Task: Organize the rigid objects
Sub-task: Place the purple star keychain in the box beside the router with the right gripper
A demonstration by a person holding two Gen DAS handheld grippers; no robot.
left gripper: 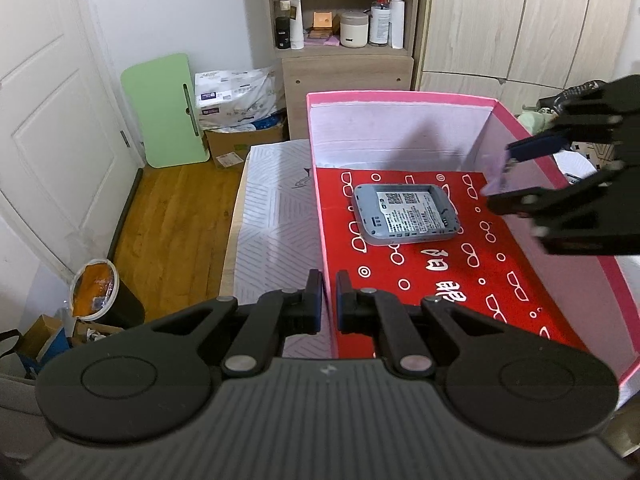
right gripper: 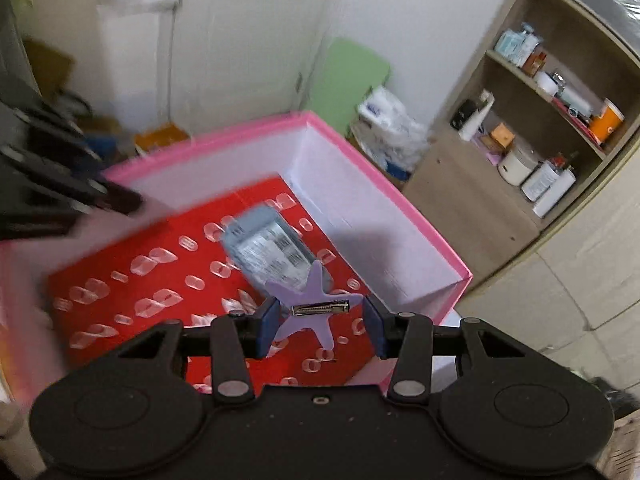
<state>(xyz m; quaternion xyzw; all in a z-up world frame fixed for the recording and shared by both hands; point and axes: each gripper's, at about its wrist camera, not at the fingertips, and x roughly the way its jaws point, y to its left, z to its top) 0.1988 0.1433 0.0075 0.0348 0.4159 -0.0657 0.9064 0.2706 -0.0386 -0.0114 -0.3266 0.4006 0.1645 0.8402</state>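
A pink box [left gripper: 400,96] with a red patterned floor sits open in front of me. A grey flat device [left gripper: 408,212] lies label-up on that floor, blurred in the right wrist view [right gripper: 268,248]. My left gripper [left gripper: 329,280] is shut on the box's near left wall, one pad on each side. My right gripper [right gripper: 320,320] hovers over the box [right gripper: 384,190], shut on a purple star-shaped hair clip [right gripper: 316,300] with a metal clasp. In the left wrist view the right gripper [left gripper: 506,178] comes in over the right wall with the clip [left gripper: 495,184].
The box rests on a white patterned surface [left gripper: 276,220] beside a wooden floor. A wooden shelf unit [left gripper: 340,20] with bottles and jars stands behind. A green board [left gripper: 164,112], cartons and a bin [left gripper: 100,292] are on the left. Wardrobe doors are at the right.
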